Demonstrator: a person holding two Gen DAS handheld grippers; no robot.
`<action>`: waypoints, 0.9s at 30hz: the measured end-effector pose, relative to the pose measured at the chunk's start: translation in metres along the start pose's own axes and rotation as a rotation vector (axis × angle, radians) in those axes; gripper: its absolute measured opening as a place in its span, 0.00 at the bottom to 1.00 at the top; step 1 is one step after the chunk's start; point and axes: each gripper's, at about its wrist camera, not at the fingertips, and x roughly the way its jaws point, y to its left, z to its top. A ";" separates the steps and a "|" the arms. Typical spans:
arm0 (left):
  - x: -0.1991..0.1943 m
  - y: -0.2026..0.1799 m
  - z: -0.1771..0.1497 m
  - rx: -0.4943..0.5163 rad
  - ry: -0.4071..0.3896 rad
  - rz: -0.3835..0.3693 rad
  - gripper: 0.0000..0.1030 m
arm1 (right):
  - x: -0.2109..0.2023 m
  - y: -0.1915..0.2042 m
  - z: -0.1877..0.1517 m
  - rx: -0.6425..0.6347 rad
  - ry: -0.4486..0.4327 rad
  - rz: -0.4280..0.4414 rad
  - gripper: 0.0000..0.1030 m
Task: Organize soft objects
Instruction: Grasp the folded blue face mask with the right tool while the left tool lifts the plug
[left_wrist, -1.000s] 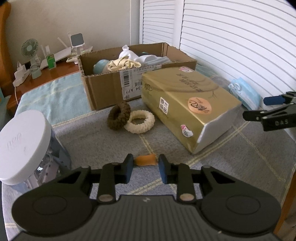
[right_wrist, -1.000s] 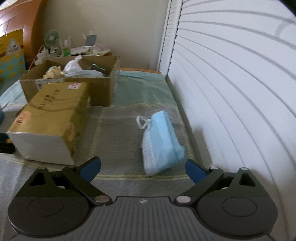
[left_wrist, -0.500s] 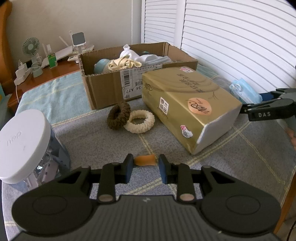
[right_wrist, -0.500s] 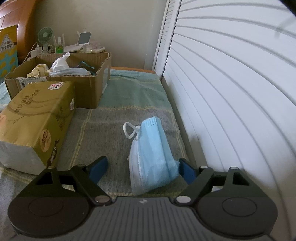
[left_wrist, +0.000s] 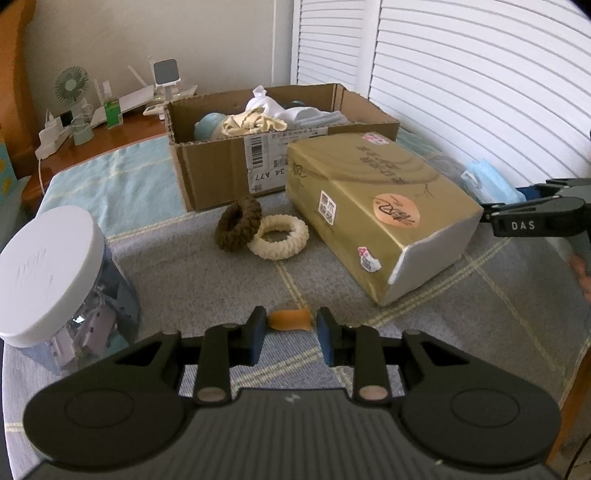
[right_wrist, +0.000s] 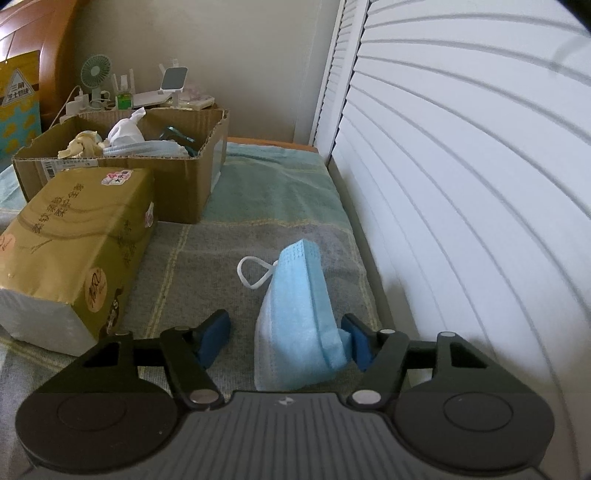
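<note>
A stack of blue face masks (right_wrist: 301, 317) lies on the blanket by the shutter wall, its near end between the jaws of my open right gripper (right_wrist: 286, 338); the jaws stand apart on either side. The masks also show in the left wrist view (left_wrist: 487, 181), with the right gripper (left_wrist: 532, 210) beside them. My left gripper (left_wrist: 289, 332) is open, with a small orange piece (left_wrist: 289, 319) just ahead between its fingertips. A brown scrunchie (left_wrist: 238, 229) and a cream scrunchie (left_wrist: 279, 238) lie before the cardboard box (left_wrist: 221, 170), which holds cloths and masks.
A gold tissue pack (left_wrist: 376, 210) lies between the two grippers. A white-lidded clear container (left_wrist: 48, 273) stands at the left. A shelf with a small fan (left_wrist: 72, 88) and gadgets is behind. White shutters (right_wrist: 461, 184) close off the right side.
My right gripper has moved forward onto the masks, which now sit between its jaws, and the jaws have narrowed. The left gripper has stayed in place.
</note>
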 end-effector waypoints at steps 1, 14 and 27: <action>0.000 0.000 0.000 -0.004 -0.001 0.001 0.30 | 0.000 0.000 0.001 -0.005 0.000 0.001 0.70; -0.002 0.004 -0.001 -0.069 -0.008 0.003 0.24 | 0.000 0.002 0.006 -0.011 0.000 0.010 0.53; -0.016 0.005 0.002 -0.014 -0.011 -0.035 0.22 | -0.033 -0.002 -0.002 0.045 -0.001 0.026 0.39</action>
